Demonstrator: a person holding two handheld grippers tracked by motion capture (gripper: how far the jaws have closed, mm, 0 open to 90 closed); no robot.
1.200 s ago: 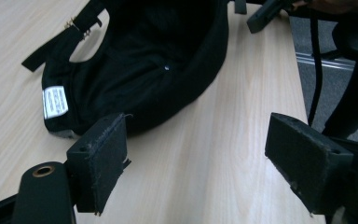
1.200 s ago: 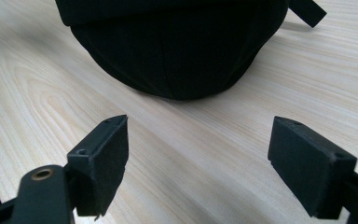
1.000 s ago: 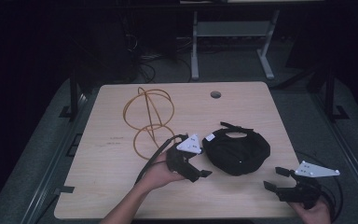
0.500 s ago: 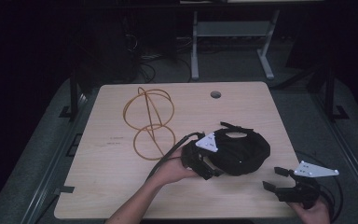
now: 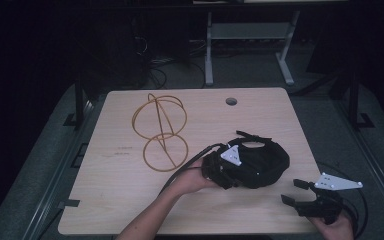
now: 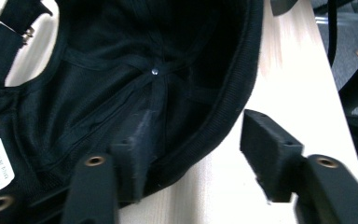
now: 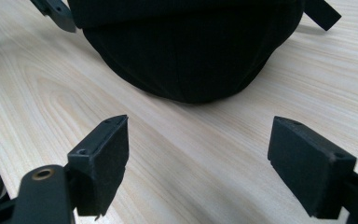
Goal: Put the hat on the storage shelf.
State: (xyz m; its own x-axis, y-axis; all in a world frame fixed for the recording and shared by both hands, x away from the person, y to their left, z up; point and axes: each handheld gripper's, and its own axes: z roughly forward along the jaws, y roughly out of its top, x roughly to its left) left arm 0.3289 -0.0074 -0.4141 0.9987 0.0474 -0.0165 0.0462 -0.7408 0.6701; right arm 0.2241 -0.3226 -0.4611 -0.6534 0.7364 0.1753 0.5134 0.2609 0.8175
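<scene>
One black cap [image 5: 260,162] lies upside down on the counter [image 5: 130,200], near its right front part, with the hollow inside facing up and the strap at the far side. In the left gripper view we see the left claw [image 6: 200,154] straddling the cap's rim [image 6: 223,116]: one jaw sits inside the hollow against the lining, the other stands outside over bare wood, a gap showing between it and the rim. The jaws have just been closing, with the rim between them, but they do not pinch it yet. To do this well, we judge, we should finish closing squarely on the thick rim band, not on the thin lining, and only then lift. The right claw [image 5: 302,192] waits with jaws apart, holding nothing, near the cap's front. The wire hoops [image 5: 160,132] lie well apart at the left.
</scene>
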